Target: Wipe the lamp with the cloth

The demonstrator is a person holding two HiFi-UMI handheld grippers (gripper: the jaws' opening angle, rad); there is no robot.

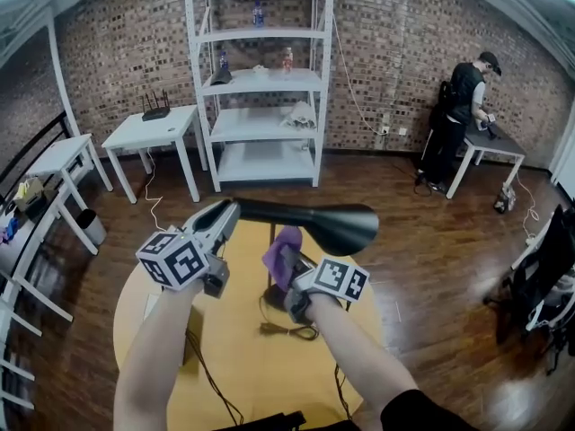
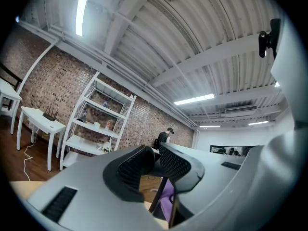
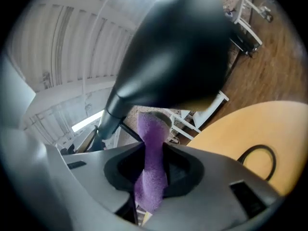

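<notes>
Purple cloth (image 1: 283,257) showing against a black lamp (image 1: 334,224)
Yellow bench (image 1: 238,366) is lying below the lamp; a red-brown brick wall (image 1: 126,52) is running behind it.

The black lamp (image 1: 337,224) lies level in the air above the far half of the round yellow table (image 1: 234,366), flared shade pointing right. The bunched purple cloth (image 1: 283,254) stands upright above the table's middle, lower.

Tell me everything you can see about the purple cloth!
The purple cloth looks soft and fuzzy, like a towel. It is bunched into a strip and pinched between the jaws of the right hand-held gripper. One end sticks up toward the underside of the black lamp; the other hangs below the jaws. It is held in the air above the round yellow table. Whether it touches the lamp is hard to tell.
</notes>
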